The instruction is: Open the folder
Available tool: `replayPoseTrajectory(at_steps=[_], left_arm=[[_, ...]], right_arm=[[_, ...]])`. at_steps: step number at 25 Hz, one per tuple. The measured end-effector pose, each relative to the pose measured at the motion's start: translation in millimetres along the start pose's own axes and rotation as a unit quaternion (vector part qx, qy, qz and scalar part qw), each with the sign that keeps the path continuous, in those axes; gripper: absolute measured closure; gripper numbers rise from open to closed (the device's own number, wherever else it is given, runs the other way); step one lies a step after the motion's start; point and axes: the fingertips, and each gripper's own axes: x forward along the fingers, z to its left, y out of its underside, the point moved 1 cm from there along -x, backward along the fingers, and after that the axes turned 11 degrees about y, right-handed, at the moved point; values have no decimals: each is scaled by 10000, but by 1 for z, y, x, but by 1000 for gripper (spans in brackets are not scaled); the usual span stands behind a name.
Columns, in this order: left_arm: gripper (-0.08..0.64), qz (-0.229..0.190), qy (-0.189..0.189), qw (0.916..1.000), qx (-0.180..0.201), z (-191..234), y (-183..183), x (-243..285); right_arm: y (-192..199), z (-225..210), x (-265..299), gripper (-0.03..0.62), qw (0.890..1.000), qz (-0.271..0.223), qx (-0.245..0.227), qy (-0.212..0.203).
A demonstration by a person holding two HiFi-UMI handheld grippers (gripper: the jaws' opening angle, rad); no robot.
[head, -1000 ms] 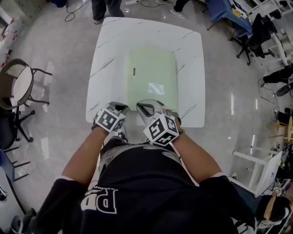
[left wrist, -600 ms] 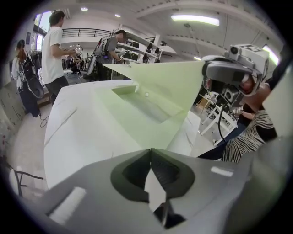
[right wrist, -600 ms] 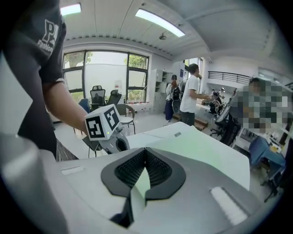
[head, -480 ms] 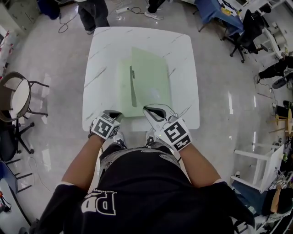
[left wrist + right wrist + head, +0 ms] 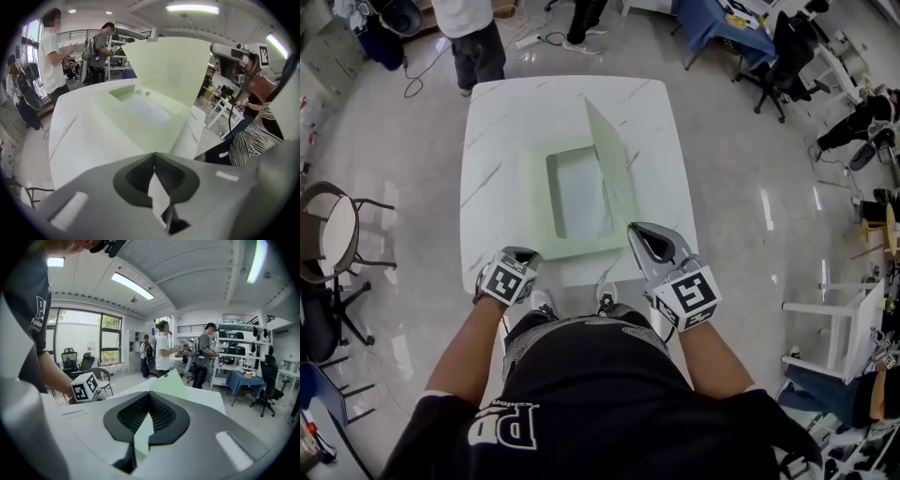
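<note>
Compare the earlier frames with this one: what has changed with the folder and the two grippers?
The right gripper, fingers shut on the pale green folder's front cover, rose and swung it from flat to nearly upright, exposing a whitish sheet inside. The left gripper stayed at the folder's near left corner, fingers together; the back cover remains flat on the marble table.

Black T-shirt [image 5: 609, 394] (white lettering), striped trousers [image 5: 523, 330]; grey left gripper [image 5: 520, 252] and right gripper [image 5: 634, 229].

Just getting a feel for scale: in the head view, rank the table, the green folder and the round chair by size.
1. table
2. folder and chair: nearly alike, and the chair stands farther off, so unranked.
</note>
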Motion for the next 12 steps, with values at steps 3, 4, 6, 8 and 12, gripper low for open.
replayPoseTrajectory(at_steps=[3,4,6,8,12], left_arm=[[502,54,-21,10000,47,0,-2,0],[502,69,-21,10000,65,0,-1,0],[502,102,3,9999,84,0,-1,-1],[502,124,71,9999,19,-4,-4,-3],[502,151,129,9998,-81,-6,-6,-5]], right_arm=[[-2,-26,-10,592,9985,-176,196,480],[-1,-32,-14,592,9975,-211,273,624],[1,-47,-22,592,9945,-254,447,914],[6,-66,-31,592,9895,-277,699,1231],[23,-110,-49,592,9742,-233,1271,1853]])
